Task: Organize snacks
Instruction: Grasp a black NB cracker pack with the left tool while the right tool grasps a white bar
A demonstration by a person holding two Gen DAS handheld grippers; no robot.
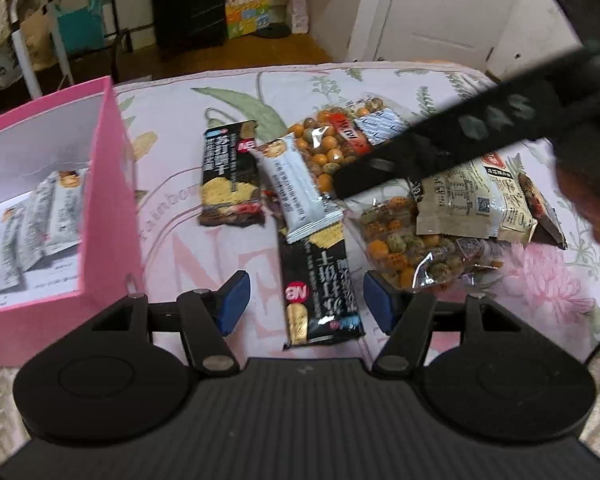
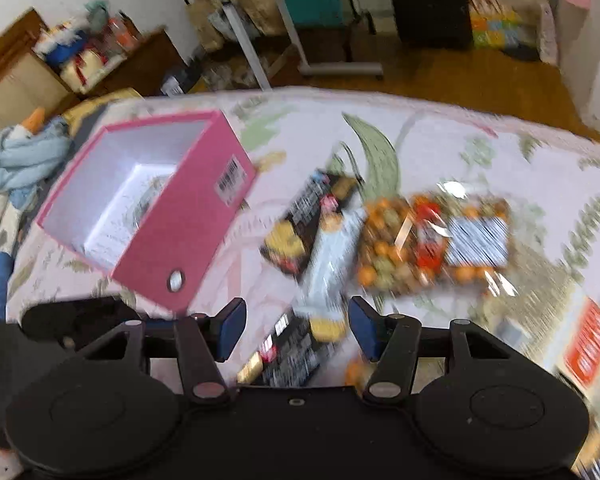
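Loose snacks lie on a floral bedsheet [image 1: 440, 80]. My left gripper [image 1: 305, 302] hangs open just above a black cracker packet [image 1: 320, 296], with its blue pads [image 1: 234, 300] on either side and not touching it. A white packet [image 1: 300, 188] overlaps that packet's far end, and a second black packet [image 1: 230, 176] lies to its left. Two clear nut bags [image 1: 332, 140] [image 1: 412, 244] and a beige packet [image 1: 472, 204] lie to the right. My right gripper [image 2: 299, 328] is open and holds nothing, above the blurred white packet [image 2: 328, 256]. In the left wrist view the right gripper [image 1: 364, 176] reaches in from the upper right.
An open pink box [image 1: 112, 200] [image 2: 188, 216] stands on the left of the bed, with white packets [image 1: 32, 220] inside. Beyond the bed's far edge are a wooden floor, a black suitcase [image 1: 188, 0], a metal table frame [image 2: 252, 52] and a white door [image 1: 452, 8].
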